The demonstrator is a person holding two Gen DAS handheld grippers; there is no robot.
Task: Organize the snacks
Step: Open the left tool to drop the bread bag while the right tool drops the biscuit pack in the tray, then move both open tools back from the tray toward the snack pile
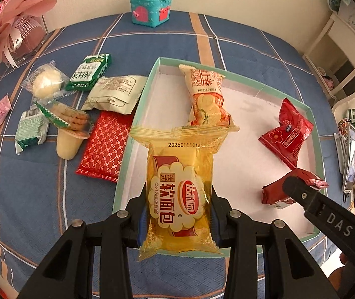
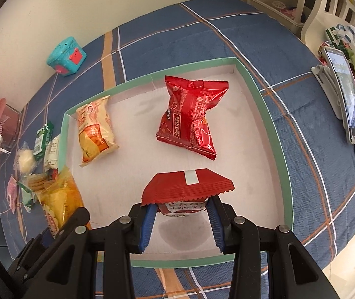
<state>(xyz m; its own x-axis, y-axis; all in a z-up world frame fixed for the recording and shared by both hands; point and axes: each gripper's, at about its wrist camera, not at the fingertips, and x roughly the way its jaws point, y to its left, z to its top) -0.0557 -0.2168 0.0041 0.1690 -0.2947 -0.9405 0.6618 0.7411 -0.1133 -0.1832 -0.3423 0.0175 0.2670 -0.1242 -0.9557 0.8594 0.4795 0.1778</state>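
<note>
2 snacks are clamped: the left gripper (image 1: 178, 206) holds a yellow bread packet (image 1: 180, 196) over the tray (image 1: 137, 104) edge, the right gripper (image 2: 182, 214) a red packet (image 2: 187, 189) above the tray floor.

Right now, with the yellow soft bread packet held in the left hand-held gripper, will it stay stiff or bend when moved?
The yellow bread packet likely flexes: its free end already crumples beyond the left hand-held gripper. The glossy film looks slippery, so it may slide. Soft bread inside probably squashes under a hard squeeze.
</note>
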